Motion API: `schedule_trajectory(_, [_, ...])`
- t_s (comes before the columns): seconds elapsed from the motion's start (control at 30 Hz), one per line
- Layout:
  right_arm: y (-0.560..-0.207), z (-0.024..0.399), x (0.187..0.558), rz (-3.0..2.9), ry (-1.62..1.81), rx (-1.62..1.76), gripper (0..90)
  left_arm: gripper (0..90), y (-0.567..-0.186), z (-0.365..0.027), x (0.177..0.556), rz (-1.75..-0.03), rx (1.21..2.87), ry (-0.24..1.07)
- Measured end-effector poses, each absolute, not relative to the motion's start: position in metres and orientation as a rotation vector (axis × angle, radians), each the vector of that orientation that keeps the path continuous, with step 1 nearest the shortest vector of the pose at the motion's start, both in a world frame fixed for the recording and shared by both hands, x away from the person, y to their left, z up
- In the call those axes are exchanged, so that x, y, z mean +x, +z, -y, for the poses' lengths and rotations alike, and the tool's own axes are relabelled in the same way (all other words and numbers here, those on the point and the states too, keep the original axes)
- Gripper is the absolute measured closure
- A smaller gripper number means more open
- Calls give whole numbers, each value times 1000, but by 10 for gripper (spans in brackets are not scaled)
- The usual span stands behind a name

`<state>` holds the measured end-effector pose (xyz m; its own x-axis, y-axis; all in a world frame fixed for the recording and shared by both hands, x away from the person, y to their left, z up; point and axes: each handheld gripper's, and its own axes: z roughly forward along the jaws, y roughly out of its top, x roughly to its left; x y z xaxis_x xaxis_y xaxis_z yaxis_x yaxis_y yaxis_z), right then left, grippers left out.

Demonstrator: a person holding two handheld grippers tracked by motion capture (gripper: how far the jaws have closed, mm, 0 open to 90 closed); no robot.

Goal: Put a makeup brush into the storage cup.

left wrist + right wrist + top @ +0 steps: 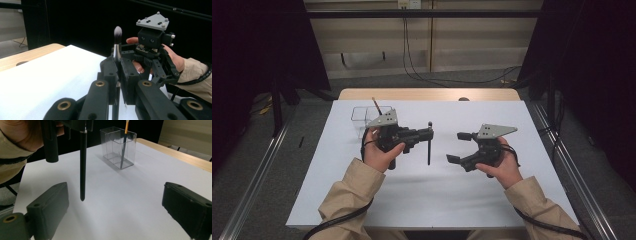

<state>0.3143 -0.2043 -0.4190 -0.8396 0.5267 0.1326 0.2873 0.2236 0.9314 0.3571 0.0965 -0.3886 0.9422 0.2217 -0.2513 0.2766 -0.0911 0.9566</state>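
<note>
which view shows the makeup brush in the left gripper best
The left gripper view: the makeup brush stands upright between the shut jaws of the left gripper, with its bristle tip and silver ferrule clear. The right gripper view shows its black handle hanging above the table. The high view shows it as a thin dark stick.

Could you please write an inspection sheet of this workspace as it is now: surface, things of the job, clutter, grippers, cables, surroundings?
Surface: white sheet on a wooden table.
Job's things: makeup brush held upright, bristles up; clear box holding an orange-handled brush.
Clutter: nothing seen.
Grippers: left gripper shut on the makeup brush; right gripper open, holding nothing.
Cables: one trails from each gripper along the sleeves; more on the floor by the far wall.
Surroundings: dark curtains at both sides, pale wall behind.
</note>
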Motion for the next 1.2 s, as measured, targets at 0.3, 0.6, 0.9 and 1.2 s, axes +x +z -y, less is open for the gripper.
schedule_trajectory(0.3, [-421, 216, 310, -2272, 1640, 811, 57, 844, -387, -98, 357, -386, 1671, -40])
schedule_trajectory(0.6, [-423, 227, 305, -2269, 1610, 814, 47, 844, -387, -100, 358, -391, 1672, -29])
schedule_trajectory(0.9, [-424, 238, 300, -2249, 1600, 823, 43, 843, -385, -101, 358, -394, 1664, -26])
schedule_trajectory(1.2, [-426, 247, 296, -2234, 1590, 834, 43, 844, -385, -105, 359, -403, 1650, -10])
